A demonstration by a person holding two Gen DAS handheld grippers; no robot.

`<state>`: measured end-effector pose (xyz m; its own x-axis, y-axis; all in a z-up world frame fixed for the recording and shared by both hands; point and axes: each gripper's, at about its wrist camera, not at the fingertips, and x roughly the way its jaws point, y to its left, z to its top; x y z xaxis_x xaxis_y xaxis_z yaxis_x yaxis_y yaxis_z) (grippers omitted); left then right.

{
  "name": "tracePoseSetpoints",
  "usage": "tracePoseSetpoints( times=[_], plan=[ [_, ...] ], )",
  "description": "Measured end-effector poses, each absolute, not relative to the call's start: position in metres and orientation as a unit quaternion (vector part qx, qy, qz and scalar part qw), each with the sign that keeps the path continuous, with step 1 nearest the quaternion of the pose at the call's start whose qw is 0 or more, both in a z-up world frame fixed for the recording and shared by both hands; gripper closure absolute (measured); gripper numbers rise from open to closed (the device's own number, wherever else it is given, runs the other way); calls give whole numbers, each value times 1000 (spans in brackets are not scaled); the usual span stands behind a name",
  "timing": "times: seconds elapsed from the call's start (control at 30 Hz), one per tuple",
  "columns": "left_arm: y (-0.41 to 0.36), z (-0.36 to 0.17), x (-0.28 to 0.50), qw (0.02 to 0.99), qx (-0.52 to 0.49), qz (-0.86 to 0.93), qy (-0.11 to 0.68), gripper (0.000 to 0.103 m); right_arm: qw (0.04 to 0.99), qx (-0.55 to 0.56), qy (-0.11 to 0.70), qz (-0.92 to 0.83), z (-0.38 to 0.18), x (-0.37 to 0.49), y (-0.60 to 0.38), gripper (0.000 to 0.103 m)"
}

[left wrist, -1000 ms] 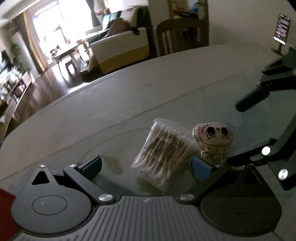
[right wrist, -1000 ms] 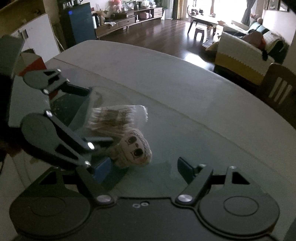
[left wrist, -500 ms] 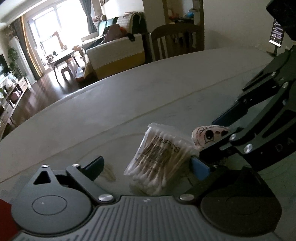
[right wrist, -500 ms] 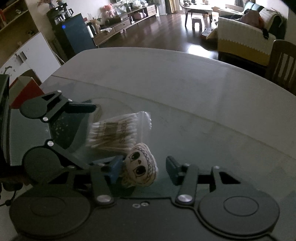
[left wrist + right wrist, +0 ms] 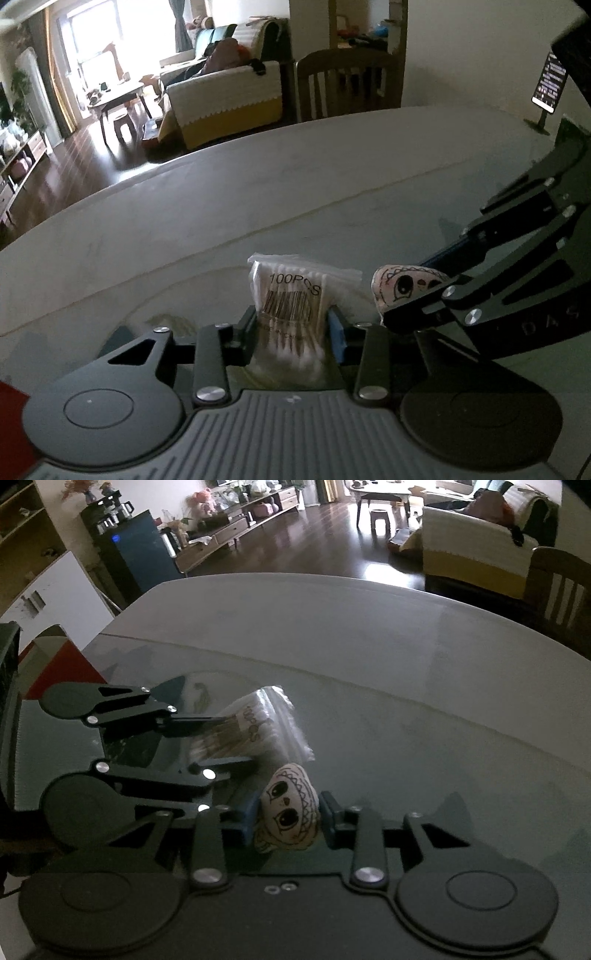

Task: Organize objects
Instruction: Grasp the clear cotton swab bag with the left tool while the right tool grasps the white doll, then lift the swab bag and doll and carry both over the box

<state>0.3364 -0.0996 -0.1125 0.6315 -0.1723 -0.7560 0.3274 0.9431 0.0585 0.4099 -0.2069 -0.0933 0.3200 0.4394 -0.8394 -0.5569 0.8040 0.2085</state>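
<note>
Left wrist view: left gripper [image 5: 291, 328] clenched on the bag of cotton swabs [image 5: 295, 299]. Both pads press the bag's lower half, the printed top standing up and forward past the fingertips. Bag sits centred between the jaws, gripped across its narrow width, likely so the loose plastic bunches instead of slipping. The small doll head [image 5: 402, 284] lies just outside the right-hand jaw, partly covered by the right gripper [image 5: 424, 295] reaching in from that side. Both objects rest on the glass-topped table [image 5: 184, 229].

Right wrist view: right gripper [image 5: 286, 812] closed on the doll head [image 5: 290, 808], pads touching its two sides, face turned up toward the camera. Head fills the gap, seated near the fingertips. The swab bag [image 5: 251, 731] lies ahead and to the left of these jaws, pinched by the left gripper [image 5: 218, 742]. Judgement: each hand has taken one item, so both can be moved apart without tangling.
</note>
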Motion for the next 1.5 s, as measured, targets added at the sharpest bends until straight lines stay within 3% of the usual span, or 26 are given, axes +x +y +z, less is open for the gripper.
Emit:
tracePoseSetpoints(
  times=[0.87,1.5],
  plan=[
    [-53,-8,224,916,23,-113,384,66,847,-60,441,291,5,304,-187,70],
    [92,29,165,928,-2,-62,368,66,840,-84,414,340,32,250,-49,69]
  ],
)
